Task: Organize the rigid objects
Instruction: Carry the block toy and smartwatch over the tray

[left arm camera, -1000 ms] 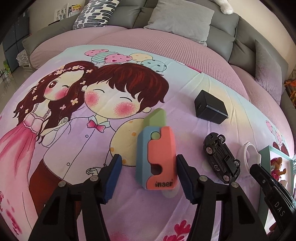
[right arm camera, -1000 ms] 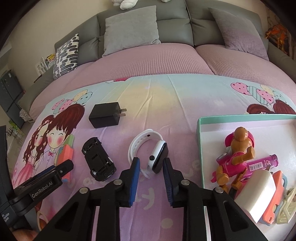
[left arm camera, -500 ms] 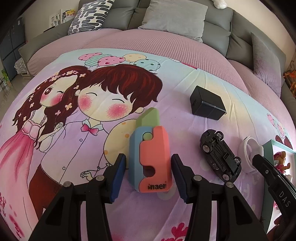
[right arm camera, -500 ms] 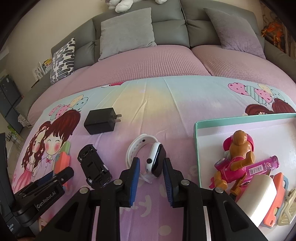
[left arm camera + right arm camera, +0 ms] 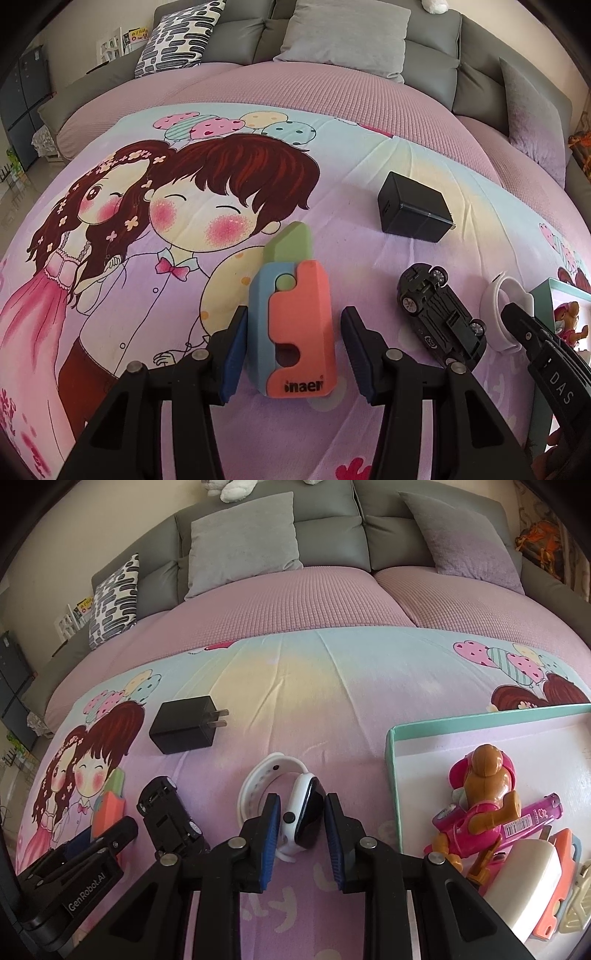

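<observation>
An orange, blue and green toy block (image 5: 295, 325) lies on the cartoon bedsheet. My left gripper (image 5: 293, 314) straddles it with its jaws closing. The left pad is at the blue side, and a narrow gap still shows beside the orange side. A white smartwatch (image 5: 303, 812) with a black face stands on edge between the pads of my right gripper (image 5: 301, 799). Its jaws are closing too. The right pad is at the black face and a sliver of space shows on the left. The left gripper's finger (image 5: 96, 842) appears at lower left in the right wrist view.
A black toy car (image 5: 439, 314) lies between the block and the watch. A black plug charger (image 5: 413, 208) sits farther back. A teal-rimmed tray (image 5: 391, 768) on the right holds a pink figure (image 5: 480, 801), a pink tube and other items. Grey cushions line the sofa behind.
The left jaws have narrowed steadily around the toy block. The right gripper has edged forward, so the watch sits deeper between its pads.
</observation>
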`<state>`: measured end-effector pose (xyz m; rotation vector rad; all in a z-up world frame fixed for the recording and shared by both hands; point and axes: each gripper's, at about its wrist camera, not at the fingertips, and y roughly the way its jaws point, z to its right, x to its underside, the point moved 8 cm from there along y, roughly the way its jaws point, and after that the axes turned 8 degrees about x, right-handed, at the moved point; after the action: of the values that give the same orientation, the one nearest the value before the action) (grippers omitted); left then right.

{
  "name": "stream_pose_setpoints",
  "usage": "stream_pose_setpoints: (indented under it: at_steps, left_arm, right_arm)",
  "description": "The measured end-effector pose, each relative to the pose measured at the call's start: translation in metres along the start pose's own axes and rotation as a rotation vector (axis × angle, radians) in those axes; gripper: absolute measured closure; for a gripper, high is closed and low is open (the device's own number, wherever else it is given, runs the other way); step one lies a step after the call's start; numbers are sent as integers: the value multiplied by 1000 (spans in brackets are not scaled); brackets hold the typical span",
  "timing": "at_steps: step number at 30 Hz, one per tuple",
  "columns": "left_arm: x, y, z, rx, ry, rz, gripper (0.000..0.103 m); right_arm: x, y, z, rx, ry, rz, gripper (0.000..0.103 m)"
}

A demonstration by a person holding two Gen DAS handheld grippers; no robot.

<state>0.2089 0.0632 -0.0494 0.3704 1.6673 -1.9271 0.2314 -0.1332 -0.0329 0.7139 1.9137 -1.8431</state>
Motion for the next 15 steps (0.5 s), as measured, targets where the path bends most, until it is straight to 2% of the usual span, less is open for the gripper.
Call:
stream_pose_setpoints:
  at_steps: [2, 7, 15]
  left_arm:
    - [-1, -2, 0, 21, -14, 5, 59]
    - [-5, -12, 2, 80, -57, 43, 59]
    - [-16, -38, 16, 120, -41, 106, 59]
  right_arm:
    - [0, -2, 3, -8, 14, -2, 89]
    - [-5, -15, 8, -20, 29, 28, 89]
    - [-15, -55, 27, -35, 84, 103, 89]
